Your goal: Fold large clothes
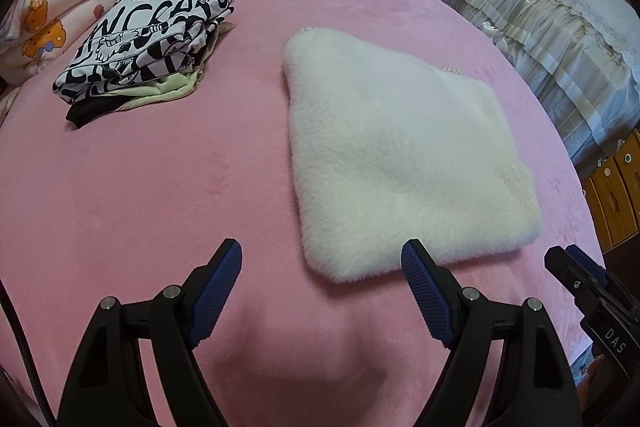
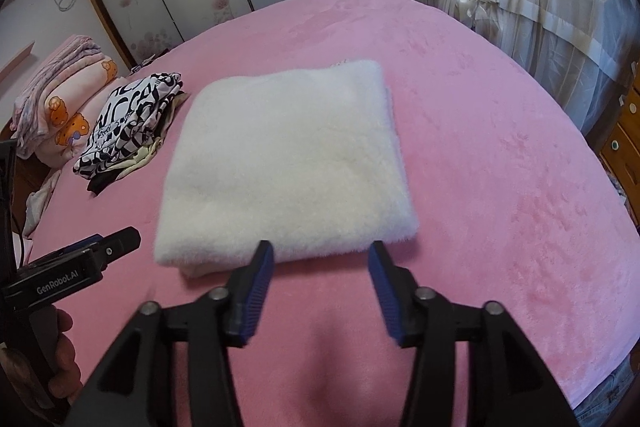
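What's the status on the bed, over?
Left tool open, empty; right tool open, empty. Fluffy white folded garment flat on pink plush bedspread, free of both tools. Folded black-and-white printed clothes stack sits apart; nothing in the way.

One folded white fleece (image 2: 280, 163) — one clothes stack (image 1: 140, 47) — two grippers.

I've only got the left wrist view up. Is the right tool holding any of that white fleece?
Observer: No. The right wrist view shows the right tool open and gripping nothing, with the folded white fleece lying ahead of it.
Operator: Is the near edge of the fold tidy?
Observer: Mostly, but a lower layer peeks out at its near left corner.
Operator: Any sign of the person?
Observer: A hand wraps around the left tool's handle, at the lower left of that view.
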Demonstrator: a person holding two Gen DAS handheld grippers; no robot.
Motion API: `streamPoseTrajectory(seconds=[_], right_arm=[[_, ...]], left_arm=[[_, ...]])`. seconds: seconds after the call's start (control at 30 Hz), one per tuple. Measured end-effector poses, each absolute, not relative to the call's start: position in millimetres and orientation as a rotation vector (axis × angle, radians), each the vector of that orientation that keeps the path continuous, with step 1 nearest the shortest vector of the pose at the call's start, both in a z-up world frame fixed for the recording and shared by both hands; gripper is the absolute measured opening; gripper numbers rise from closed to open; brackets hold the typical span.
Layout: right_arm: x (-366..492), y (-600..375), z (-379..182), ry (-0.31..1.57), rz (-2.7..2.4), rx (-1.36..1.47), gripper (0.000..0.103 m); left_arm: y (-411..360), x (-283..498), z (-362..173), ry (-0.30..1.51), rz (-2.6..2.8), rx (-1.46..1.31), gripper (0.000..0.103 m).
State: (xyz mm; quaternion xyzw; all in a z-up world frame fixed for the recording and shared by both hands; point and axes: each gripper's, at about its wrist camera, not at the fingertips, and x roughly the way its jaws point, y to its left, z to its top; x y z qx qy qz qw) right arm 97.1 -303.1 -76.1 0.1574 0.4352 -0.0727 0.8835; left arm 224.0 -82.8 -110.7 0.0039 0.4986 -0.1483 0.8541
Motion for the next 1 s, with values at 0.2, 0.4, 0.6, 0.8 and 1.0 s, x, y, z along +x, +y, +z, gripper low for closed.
streamPoseTrajectory(seconds=[0.2,0.4,0.6,0.8,1.0], right_arm=[[116,-313,-62,0.887,-0.16,0.239,0.067],[146,-339,-51,0.889,-0.155,0.184,0.084],[185,-372,-66,0.971,-0.098,0.216,0.085],[210,-395,-91,1.046,-0.05,0.291,0.085],[230,-417,-129,1.132,0.04,0.435,0.085]], left_arm=[[-91,236,-105,1.034,-0.302,0.039,0.081],[-100,261,-104,1.032,-0.329,0.033,0.084],[-109,297,-117,1.075,-0.386,-0.034,0.086],[-115,323,-144,1.14,-0.431,-0.072,0.086],[-120,341,-175,1.2,-0.468,-0.109,0.091]])
